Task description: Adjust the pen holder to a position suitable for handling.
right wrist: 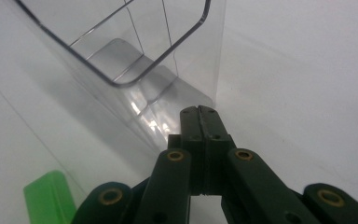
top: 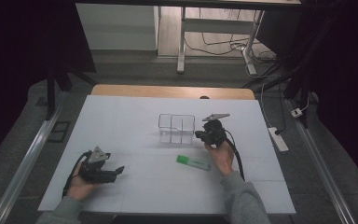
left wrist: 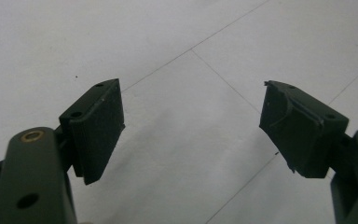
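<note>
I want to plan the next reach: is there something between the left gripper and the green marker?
Nothing: in the high view, bare white table separates the left gripper from the green marker.

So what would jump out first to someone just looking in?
The clear divided box at the middle of the white table, with the right gripper shut, its jaws at the box's right wall. Then the green marker lying in front of the box, and the left gripper open over bare table.

clear box (top: 176,128) mid-table, green marker (top: 193,162) beside, left side open
</note>
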`<control>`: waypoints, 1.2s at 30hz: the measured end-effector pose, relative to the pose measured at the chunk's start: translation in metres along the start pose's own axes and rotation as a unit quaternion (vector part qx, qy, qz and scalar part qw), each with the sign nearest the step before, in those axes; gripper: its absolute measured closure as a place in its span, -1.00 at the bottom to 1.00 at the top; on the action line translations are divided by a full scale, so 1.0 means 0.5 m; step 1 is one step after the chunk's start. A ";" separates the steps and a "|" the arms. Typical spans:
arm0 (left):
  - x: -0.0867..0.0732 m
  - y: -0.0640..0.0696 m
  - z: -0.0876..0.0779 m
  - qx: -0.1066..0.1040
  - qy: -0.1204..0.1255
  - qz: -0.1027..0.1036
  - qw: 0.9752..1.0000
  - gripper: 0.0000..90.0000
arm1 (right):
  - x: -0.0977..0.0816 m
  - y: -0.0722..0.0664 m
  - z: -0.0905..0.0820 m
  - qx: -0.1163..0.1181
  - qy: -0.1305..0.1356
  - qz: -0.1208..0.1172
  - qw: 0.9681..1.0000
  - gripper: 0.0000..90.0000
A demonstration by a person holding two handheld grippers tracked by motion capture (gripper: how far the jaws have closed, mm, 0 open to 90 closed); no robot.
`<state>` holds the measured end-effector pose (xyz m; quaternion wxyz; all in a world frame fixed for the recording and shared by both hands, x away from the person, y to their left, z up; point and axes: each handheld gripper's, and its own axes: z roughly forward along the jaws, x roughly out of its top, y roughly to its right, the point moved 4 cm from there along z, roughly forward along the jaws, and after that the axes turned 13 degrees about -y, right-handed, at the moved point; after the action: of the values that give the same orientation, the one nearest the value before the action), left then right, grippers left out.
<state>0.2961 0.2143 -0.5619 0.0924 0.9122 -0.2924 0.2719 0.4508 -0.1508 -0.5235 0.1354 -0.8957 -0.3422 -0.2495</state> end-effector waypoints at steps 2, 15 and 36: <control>0.000 0.001 -0.001 0.000 0.002 0.003 1.000 -0.52 | -0.006 -0.002 -0.008 -0.005 -0.002 -0.007 1.000 0.98; 0.003 0.014 -0.002 0.001 0.001 0.015 1.000 -0.52 | -0.032 -0.011 -0.059 0.004 0.009 -0.038 0.999 0.82; 0.004 0.011 -0.003 -0.004 0.004 0.017 1.000 -0.52 | -0.055 -0.036 -0.108 0.034 0.013 -0.084 0.996 -0.15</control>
<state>0.2936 0.2095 -0.5596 0.0927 0.9055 -0.3089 0.2757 0.4018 -0.1751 -0.4918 0.1491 -0.8555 -0.4223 -0.2601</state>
